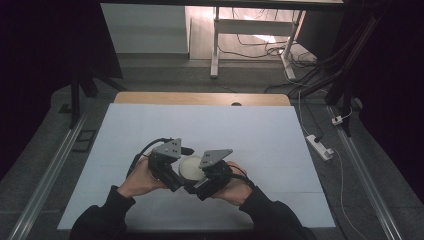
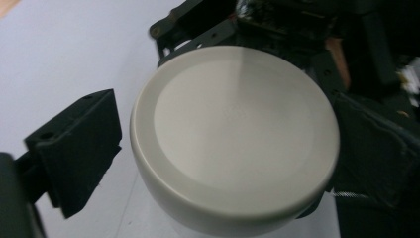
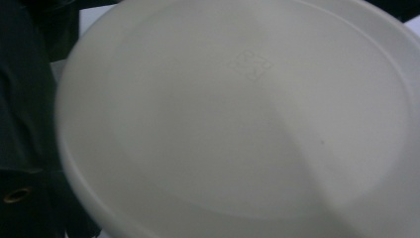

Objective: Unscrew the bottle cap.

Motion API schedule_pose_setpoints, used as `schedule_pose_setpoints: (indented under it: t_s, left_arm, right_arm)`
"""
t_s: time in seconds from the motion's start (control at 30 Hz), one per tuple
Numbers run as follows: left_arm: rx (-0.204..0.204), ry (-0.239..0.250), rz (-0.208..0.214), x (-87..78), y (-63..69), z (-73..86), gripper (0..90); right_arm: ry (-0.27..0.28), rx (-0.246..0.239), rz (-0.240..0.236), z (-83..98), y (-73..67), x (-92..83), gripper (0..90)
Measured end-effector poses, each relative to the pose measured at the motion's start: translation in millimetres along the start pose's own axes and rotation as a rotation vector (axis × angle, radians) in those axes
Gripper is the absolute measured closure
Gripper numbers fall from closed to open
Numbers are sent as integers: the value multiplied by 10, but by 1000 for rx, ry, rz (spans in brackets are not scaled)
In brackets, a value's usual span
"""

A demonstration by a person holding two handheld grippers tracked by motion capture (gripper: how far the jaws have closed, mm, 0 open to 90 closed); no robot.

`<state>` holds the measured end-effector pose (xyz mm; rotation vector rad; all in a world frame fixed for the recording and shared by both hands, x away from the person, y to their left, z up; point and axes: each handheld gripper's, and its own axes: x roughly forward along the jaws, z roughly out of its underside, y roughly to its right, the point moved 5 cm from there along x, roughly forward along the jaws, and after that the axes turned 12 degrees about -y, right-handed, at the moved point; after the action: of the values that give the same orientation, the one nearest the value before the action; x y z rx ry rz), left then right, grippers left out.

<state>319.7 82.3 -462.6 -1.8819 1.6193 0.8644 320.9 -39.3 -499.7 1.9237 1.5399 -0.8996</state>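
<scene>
The desk (image 1: 150,125) carries a white sheet. Near its front edge, slightly left of centre, both tongs meet around a cream round dish (image 1: 190,168), apparently upside down with its flat base up. The left tongs (image 1: 172,172) stand open, one jaw clear of the rim on the left gripper view's left. Whether the right tongs (image 1: 202,180) grip it I cannot tell. To do this well, seat jaws squarely on the rim and keep it level. A faint embossed mark (image 3: 250,64) on the base is unreadable.
</scene>
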Motion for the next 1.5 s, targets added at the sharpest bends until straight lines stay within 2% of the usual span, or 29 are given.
schedule_pose_setpoints:
  t_s: [0.03,0.07,0.13,0.17,0.23,0.37,0.43,0.6,0.63,0.67,0.7,0.73,0.8,0.93,1.0,1.03,1.07,1.1,1.2,1.23,1.27,1.3,1.33,1.37,1.43,1.47,1.5]
  left_arm:
    - [22,-1,26,0,11,9,22]
    - [22,-1,26,0,11,9,24]
    - [53,-4,51,18,40,22,33]
    - [83,-3,66,41,68,26,41]
    - [104,-1,67,55,90,23,64]
    - [111,6,55,49,102,19,74]
    - [97,10,43,51,95,14,75]
    - [-6,1,-16,98,51,-22,77]
    - [-6,1,-16,98,51,-22,77]
    - [-26,0,-25,105,43,-31,76]
    - [-46,-1,-40,113,37,-40,76]
    - [-78,-17,-88,136,37,-64,76]
    - [-108,-29,-119,151,40,-86,77]
    - [-124,-23,-127,162,39,-97,76]
    - [-98,-13,-89,143,34,-81,67]
    - [-98,-13,-89,143,34,-81,53]
    - [-90,-2,-72,127,38,-78,53]
    - [-72,6,-53,101,40,-69,18]
    - [-16,4,-40,12,39,-30,5]
    - [25,5,-13,-37,43,5,6]
    - [25,5,-13,-37,43,5,9]
    - [40,11,5,-53,49,19,14]
    - [72,20,40,-59,72,37,18]
    - [72,20,40,-59,72,37,19]
    - [100,20,71,-42,100,42,31]
    - [127,19,88,-20,131,40,32]
    - [134,18,95,-11,142,39,41]
  right_arm:
    - [-1,-11,-8,-4,-18,6,63]
    - [0,-19,-18,-8,-39,12,63]
    - [0,-37,-35,-16,-76,19,63]
    - [2,-46,-42,-20,-93,21,63]
    - [7,-64,-54,-29,-124,21,63]
    - [5,-73,-54,-31,-144,12,63]
    - [5,-74,-51,-31,-137,9,63]
    - [-5,-38,-5,-11,-64,14,63]
    - [-7,-35,7,-6,-45,14,63]
    - [-9,-23,15,-3,-33,14,63]
    - [-9,-23,15,-3,-33,14,63]
    - [-11,-11,37,1,1,12,63]
    - [-13,0,53,12,24,7,64]
    - [-13,3,63,22,44,-2,63]
    - [-10,-4,55,19,38,-12,63]
    - [-7,-11,52,13,31,-15,63]
    - [-7,-11,52,13,31,-15,63]
    - [0,-19,41,5,14,-24,64]
    - [7,-29,24,-1,-9,-35,63]
    - [9,-32,14,-4,-19,-34,63]
    - [9,-39,7,-4,-28,-35,63]
    - [9,-42,-6,-4,-45,-34,63]
    - [11,-53,-16,-8,-58,-31,63]
    - [14,-61,-29,-12,-79,-27,63]
    - [16,-87,-47,-25,-126,-19,63]
    - [16,-98,-55,-31,-153,-18,63]
    - [18,-111,-62,-38,-178,-17,63]
